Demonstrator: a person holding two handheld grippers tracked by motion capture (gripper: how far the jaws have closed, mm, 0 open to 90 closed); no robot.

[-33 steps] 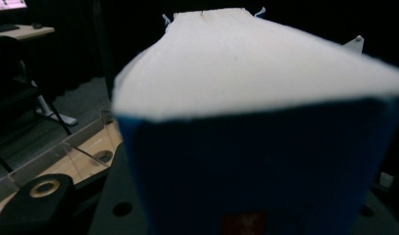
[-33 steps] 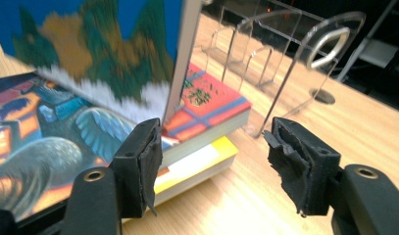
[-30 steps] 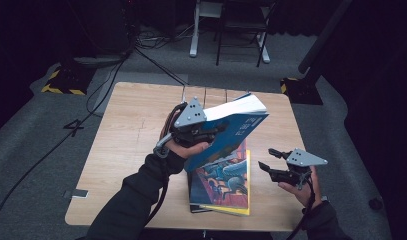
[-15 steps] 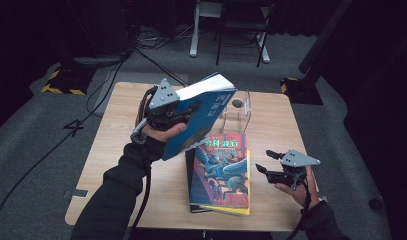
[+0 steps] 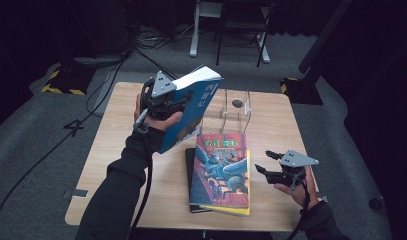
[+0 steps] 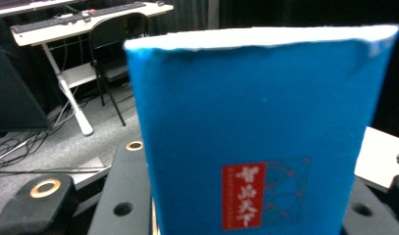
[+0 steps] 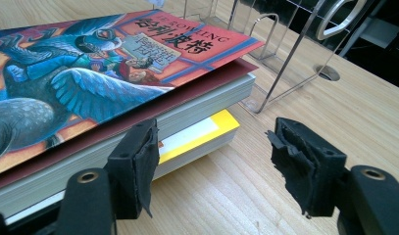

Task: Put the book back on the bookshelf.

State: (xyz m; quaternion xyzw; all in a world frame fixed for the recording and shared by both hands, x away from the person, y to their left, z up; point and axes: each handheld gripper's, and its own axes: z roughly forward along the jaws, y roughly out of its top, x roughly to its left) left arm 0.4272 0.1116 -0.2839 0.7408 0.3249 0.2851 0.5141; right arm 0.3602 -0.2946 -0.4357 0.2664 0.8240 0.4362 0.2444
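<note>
Overhead, the high view shows the left gripper [image 5: 163, 100] holding a blue book [image 5: 193, 107] tilted in the air above the left half of the worktop [image 5: 116, 150], beside a clear acrylic book stand [image 5: 226, 112] at the back. The left gripper view brings out what that angle misses: the book's back cover with a red label [image 6: 243, 196], and the jaws pinching the book from either side. A stack of books [image 5: 218, 172] lies flat at the worktop's middle, a picture-cover book on top. The right gripper view shows the layers of that stack: a dark red book [image 7: 138, 122] under the cover and a yellow-edged one [image 7: 207, 134] at the bottom. The right gripper [image 5: 268, 162] rests near the stack's right edge, its jaws spread and holding nothing; the left pad [image 7: 138, 161] stands just in front of the yellow book's corner, though whether it touches I cannot tell.
</note>
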